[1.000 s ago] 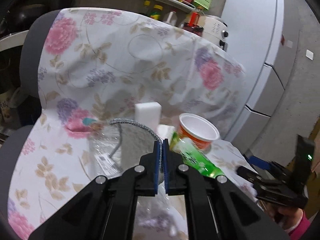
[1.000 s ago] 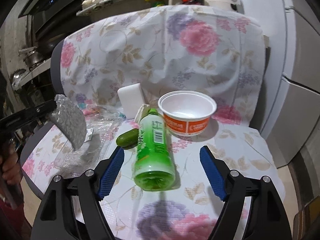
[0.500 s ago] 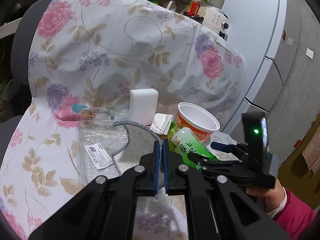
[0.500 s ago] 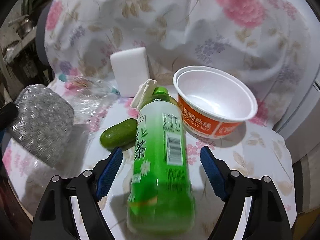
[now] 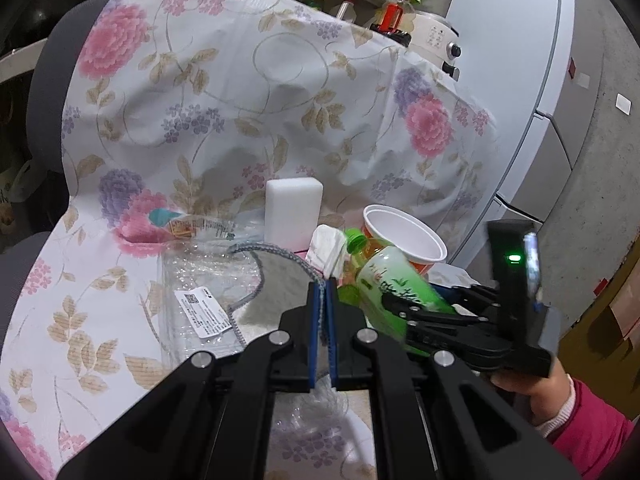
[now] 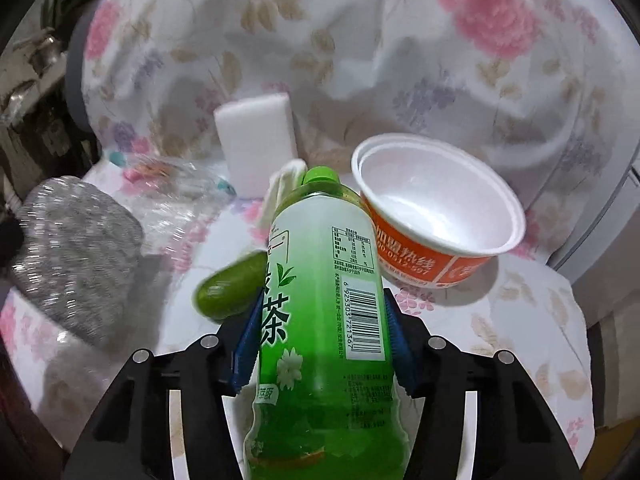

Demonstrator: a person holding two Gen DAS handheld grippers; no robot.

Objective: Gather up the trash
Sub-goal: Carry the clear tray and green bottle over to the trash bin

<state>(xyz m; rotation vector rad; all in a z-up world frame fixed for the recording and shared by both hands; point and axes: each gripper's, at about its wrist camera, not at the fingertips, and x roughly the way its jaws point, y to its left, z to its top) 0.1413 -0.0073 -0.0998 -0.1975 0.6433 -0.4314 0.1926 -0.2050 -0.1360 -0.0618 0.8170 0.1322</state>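
A green tea bottle (image 6: 320,280) lies on the floral-covered chair seat (image 6: 520,340), its cap pointing at the chair back. My right gripper (image 6: 322,304) straddles its middle; the jaws are closing and both blue pads touch its sides. From the left wrist view the bottle (image 5: 392,280) appears tilted, held by the right gripper (image 5: 404,304). My left gripper (image 5: 323,284) is shut on the edge of a grey glittery scouring pad (image 5: 280,288), which hangs at the left of the right wrist view (image 6: 72,248).
An empty orange-and-white bowl (image 6: 436,216) stands right of the bottle. A white sponge block (image 6: 256,148), crumpled white paper (image 6: 286,184), a small green fruit (image 6: 228,288) and clear plastic packaging (image 5: 204,292) also lie on the seat. A fridge (image 5: 520,80) stands to the right.
My right gripper came forward and down over the green tea bottle, and its jaws narrowed onto the bottle's sides. The left gripper stayed shut on the grey pad.
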